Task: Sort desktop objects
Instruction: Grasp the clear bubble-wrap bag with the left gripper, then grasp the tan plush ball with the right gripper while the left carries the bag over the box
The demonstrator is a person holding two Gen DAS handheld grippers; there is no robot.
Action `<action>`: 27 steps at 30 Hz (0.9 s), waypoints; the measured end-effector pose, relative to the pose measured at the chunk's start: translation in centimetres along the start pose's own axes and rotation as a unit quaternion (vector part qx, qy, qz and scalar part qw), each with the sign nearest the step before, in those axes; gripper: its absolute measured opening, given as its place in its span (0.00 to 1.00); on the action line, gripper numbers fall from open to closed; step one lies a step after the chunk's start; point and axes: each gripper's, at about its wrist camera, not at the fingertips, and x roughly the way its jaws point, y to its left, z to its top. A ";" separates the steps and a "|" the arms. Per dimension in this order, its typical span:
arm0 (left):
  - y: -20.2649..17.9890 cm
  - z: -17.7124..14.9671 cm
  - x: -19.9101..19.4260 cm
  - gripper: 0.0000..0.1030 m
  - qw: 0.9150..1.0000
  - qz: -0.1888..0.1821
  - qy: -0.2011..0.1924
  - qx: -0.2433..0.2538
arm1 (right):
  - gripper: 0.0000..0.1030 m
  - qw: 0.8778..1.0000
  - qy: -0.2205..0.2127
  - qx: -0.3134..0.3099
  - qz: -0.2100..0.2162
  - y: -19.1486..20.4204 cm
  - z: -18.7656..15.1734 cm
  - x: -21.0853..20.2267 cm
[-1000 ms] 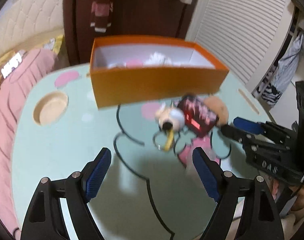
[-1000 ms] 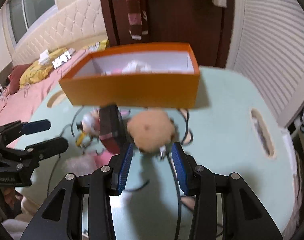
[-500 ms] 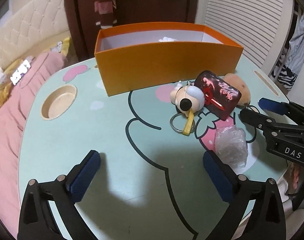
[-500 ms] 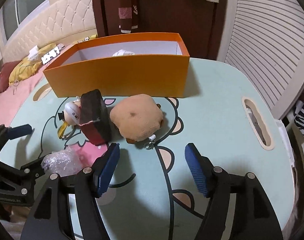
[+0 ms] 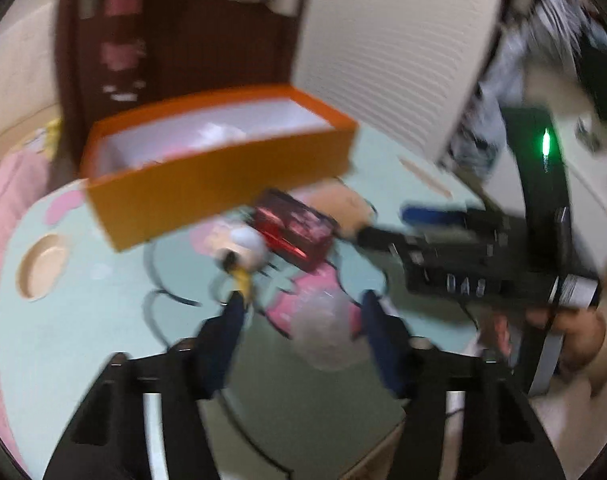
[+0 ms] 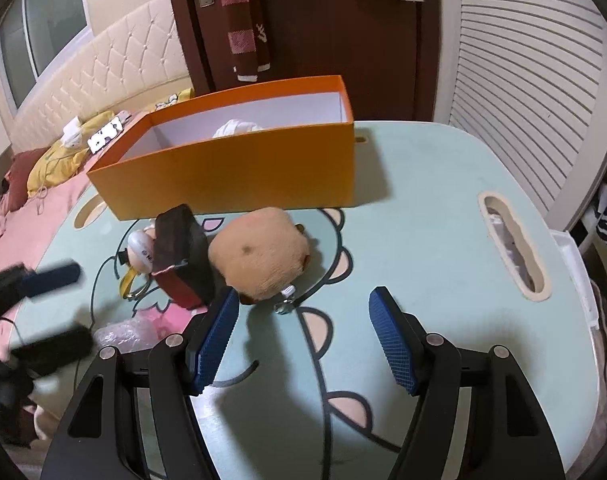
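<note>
A crumpled clear plastic wrap (image 5: 323, 332) lies on the table between the fingers of my left gripper (image 5: 303, 316), whose jaws are closing; the blurred view shows a gap on the left side. From the right wrist, the same gripper (image 6: 59, 312) hovers beside the wrap (image 6: 123, 332). My right gripper (image 6: 303, 320) is open with nothing between its fingers, just short of a tan plush (image 6: 259, 256). Left of the plush lie a dark red case (image 6: 179, 248) and a white keychain figure (image 6: 141, 254). Behind them stands the orange box (image 6: 239, 176), with something white inside.
The mint cartoon table (image 6: 423, 200) has a round cup recess (image 5: 43, 266) at the left and a slot (image 6: 511, 248) at the right. A pink bed runs along its left side. A person's hand (image 5: 575, 332) holds the right gripper's handle.
My left gripper swung right over the plastic wrap and its jaws narrowed from wide around it. The right gripper opened and drew back from the plush, then held still.
</note>
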 end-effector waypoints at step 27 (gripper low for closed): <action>1.6 -0.9 0.0 0.28 0.999 0.020 0.007 -0.031 | 0.50 0.997 0.037 -0.065 0.012 2.5 3.6 3.7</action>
